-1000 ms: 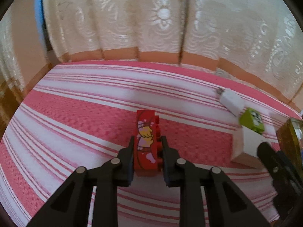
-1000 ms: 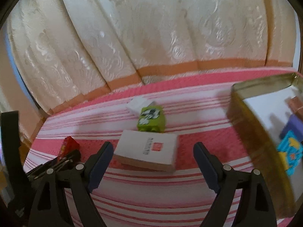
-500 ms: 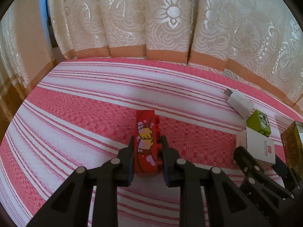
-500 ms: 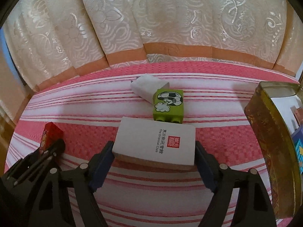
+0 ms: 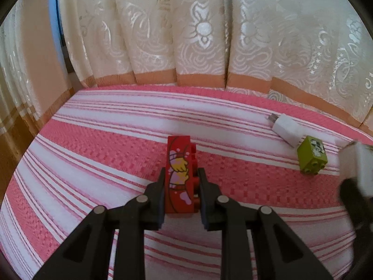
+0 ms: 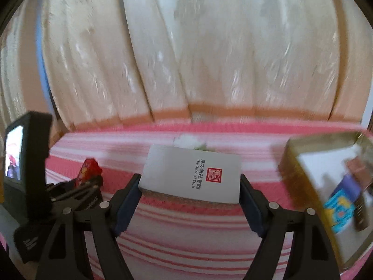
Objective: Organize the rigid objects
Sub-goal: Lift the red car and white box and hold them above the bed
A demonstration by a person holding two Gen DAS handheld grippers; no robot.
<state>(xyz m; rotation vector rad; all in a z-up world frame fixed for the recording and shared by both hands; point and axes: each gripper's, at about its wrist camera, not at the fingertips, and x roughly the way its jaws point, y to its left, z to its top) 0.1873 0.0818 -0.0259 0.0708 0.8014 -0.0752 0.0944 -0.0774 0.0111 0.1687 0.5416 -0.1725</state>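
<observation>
My left gripper (image 5: 180, 177) is shut on a red toy brick (image 5: 180, 170) with a cartoon print, held over the pink striped cloth. A white card box (image 6: 191, 175) with a red seal and black lettering is clamped flat between the pads of my right gripper (image 6: 190, 182), raised a little off the cloth. In the left wrist view that box (image 5: 360, 163) shows blurred at the right edge. A green brick (image 5: 312, 155) and a white charger plug (image 5: 285, 129) lie on the cloth to the right of the red brick.
An open gold tin (image 6: 291, 161) stands at the right and holds several items, a blue card among them. The left gripper's body (image 6: 77, 186) with the red brick (image 6: 87, 169) is at my right gripper's left. A cream curtain (image 5: 198, 46) hangs along the far edge.
The right gripper came over the white box, shut on its sides and lifted it, uncovering the green brick. The left gripper keeps the red brick almost still.
</observation>
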